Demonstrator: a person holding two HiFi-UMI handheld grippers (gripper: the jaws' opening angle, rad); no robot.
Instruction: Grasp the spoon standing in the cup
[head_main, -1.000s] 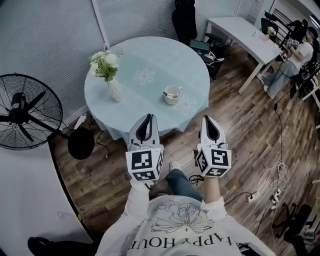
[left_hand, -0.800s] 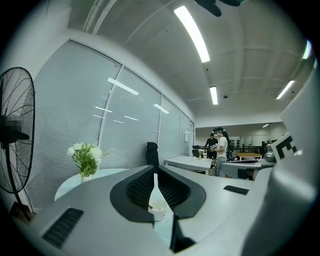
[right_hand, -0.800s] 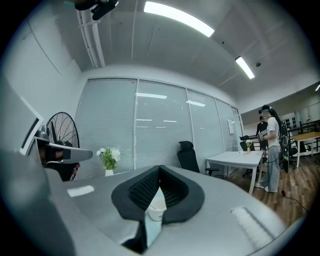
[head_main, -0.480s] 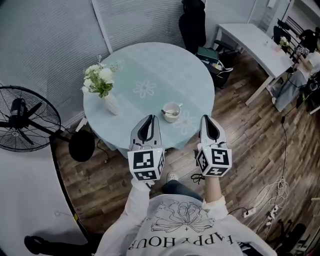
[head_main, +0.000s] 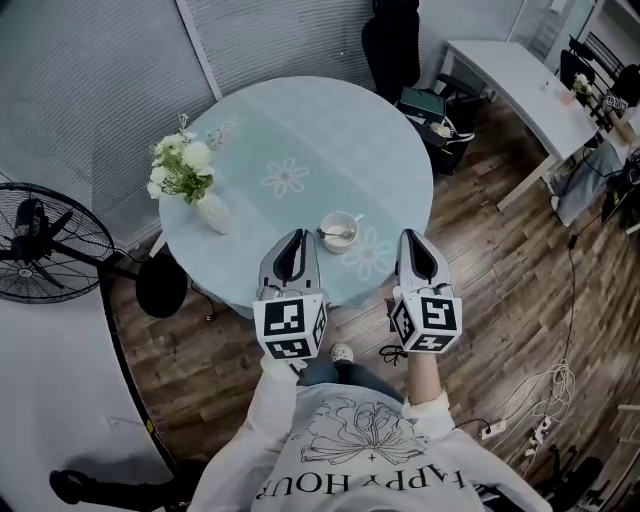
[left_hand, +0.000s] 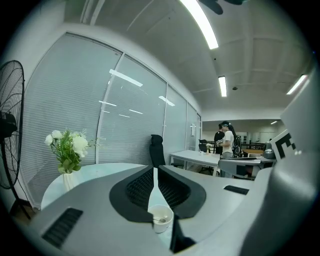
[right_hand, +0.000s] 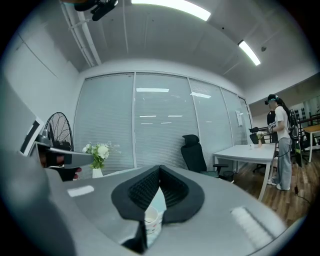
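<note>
While both grippers hover over the 6 o'clock edge of the round tabletop (head_main: 300, 130), the jaws of the left gripper (head_main: 296, 236) and right gripper (head_main: 412, 238) are closed together, empty. The spoon (head_main: 338, 236) rests in the cup (head_main: 339, 247), at about 5 o'clock on the tabletop, apart from both grippers.

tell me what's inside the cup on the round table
A spoon lies inside the white cup, its handle reaching toward the rim. The cup's bottom is not visible: its wall and the spoon cover it, so whether it holds any liquid cannot be told.
</note>
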